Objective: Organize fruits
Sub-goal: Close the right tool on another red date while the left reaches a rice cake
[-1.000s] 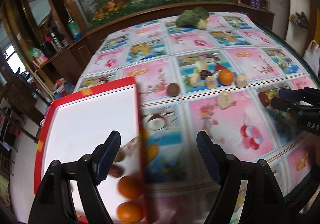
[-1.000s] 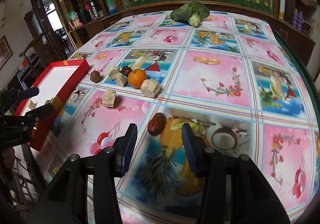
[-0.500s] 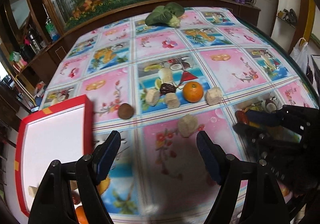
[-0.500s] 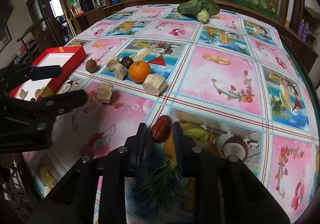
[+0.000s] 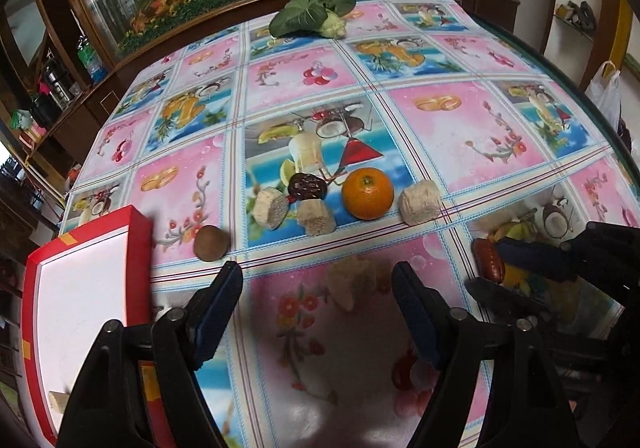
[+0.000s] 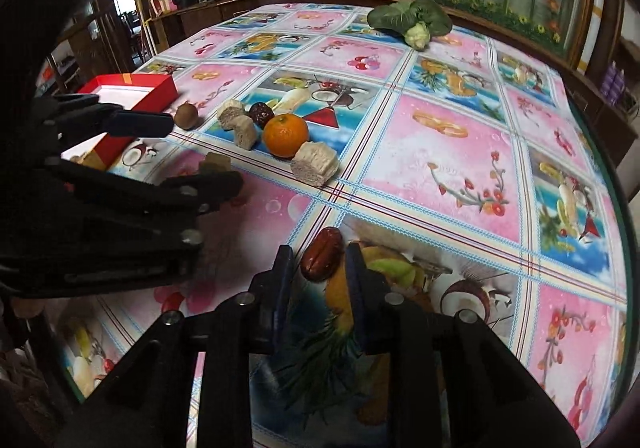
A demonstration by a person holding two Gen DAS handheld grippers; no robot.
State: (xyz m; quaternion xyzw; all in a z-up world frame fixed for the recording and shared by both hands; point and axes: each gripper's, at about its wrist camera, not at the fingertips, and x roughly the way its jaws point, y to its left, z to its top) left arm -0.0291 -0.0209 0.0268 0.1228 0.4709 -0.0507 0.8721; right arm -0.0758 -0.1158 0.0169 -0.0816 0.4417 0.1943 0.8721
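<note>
Bright fruit-print oilcloth covers the worktop (image 5: 472,136), with a planted glass case behind it. Nearest, the right tongs (image 6: 318,268) have narrowed around a glossy reddish-brown date (image 6: 321,254); whether the pads already grip it I cannot tell. The left tongs (image 5: 318,300) gape wide, with a pale beige cut chunk (image 5: 350,282) on the cloth between them. Beside them lies the red-walled, white-floored cardboard box (image 5: 138,280), showing only one small pale piece. Farther off sit a round brown fruit (image 5: 211,243), three more pale chunks, a wrinkled dark date (image 5: 307,186) and a shiny orange tangerine (image 5: 367,193); farthest, a leafy green vegetable (image 5: 310,14). Sorting looks barely underway, with most pieces left.
</note>
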